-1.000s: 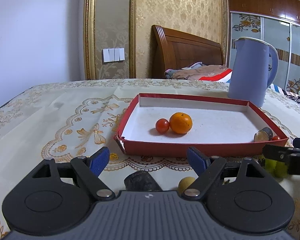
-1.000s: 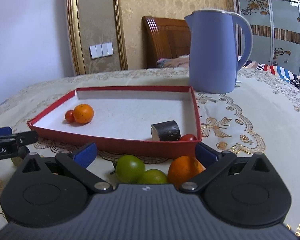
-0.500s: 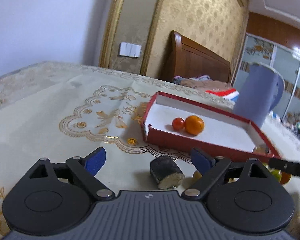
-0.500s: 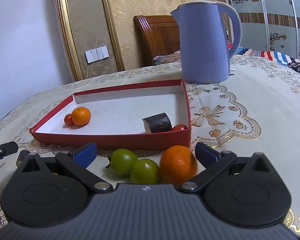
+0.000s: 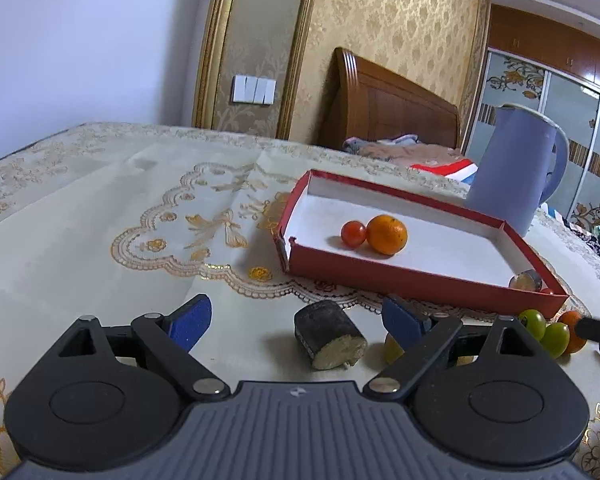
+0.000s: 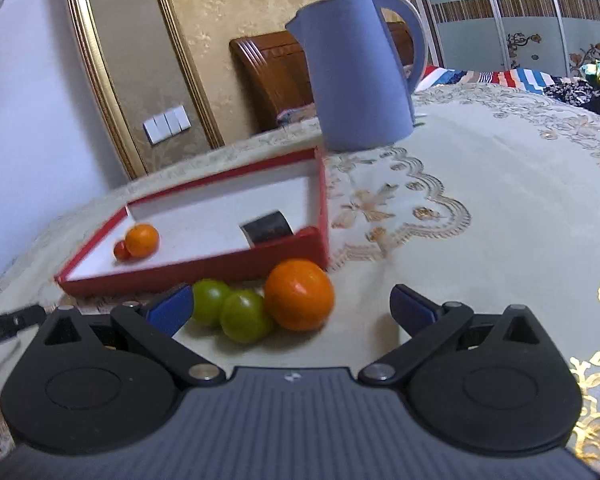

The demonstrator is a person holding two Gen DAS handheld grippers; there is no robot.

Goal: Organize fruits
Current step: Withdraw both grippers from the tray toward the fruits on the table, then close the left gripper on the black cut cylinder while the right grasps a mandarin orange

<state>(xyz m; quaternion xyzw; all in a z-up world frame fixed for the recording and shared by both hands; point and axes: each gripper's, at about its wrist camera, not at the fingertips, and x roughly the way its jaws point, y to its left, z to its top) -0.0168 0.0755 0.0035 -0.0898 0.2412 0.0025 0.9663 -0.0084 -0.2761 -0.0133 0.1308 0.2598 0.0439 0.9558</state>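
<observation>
A red tray holds an orange, a small red tomato and a dark cut chunk with another red tomato beside it. My left gripper is open over a dark cut chunk lying on the cloth, with a yellow fruit by its right finger. My right gripper is open, with two green tomatoes and an orange between its fingers, in front of the tray.
A blue kettle stands behind the tray's far right corner. The embroidered tablecloth spreads wide to the left, and to the right in the right wrist view. A bed headboard and wall lie beyond the table.
Both grippers have risen, drawn back and tilted. The left one swung left, baring the dark chunk. The right one swung right, so the green tomatoes and orange now sit left of centre.
</observation>
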